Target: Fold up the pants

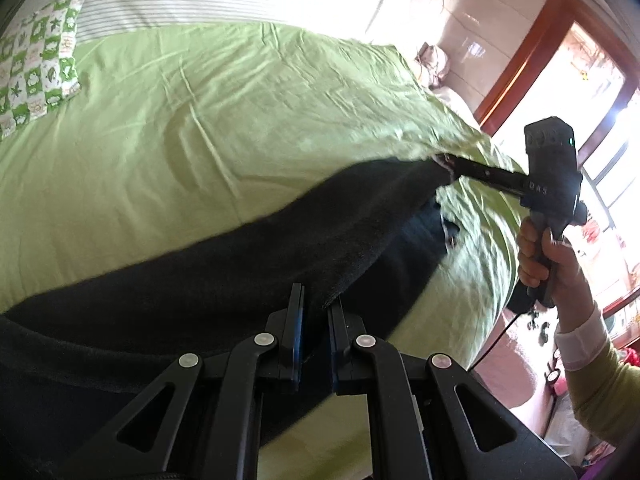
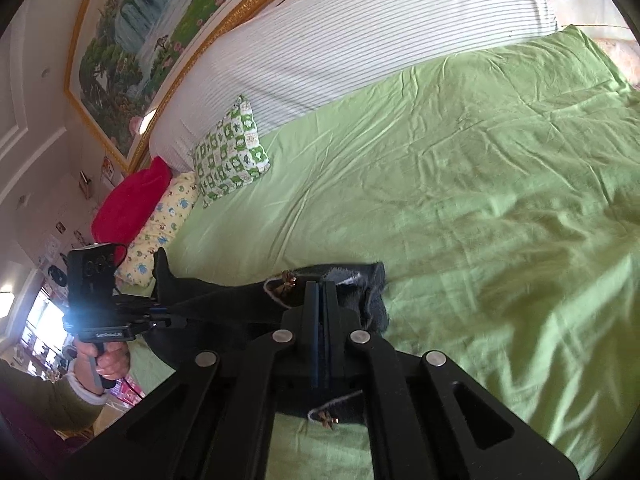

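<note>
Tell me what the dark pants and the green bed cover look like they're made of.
Pants: thick, matte, fuzzy fabric, likely fleece or brushed knit; a napped lining shows at the edge.
Green bed cover: thin woven cloth, perhaps cotton, with sharp creases and a slight sheen.

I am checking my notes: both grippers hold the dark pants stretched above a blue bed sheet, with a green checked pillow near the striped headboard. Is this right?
Not quite: the sheet is green, not blue, as the right wrist view shows. The rest holds: left gripper and right gripper grip the dark pants, and the checked pillow lies by the striped headboard.
</note>
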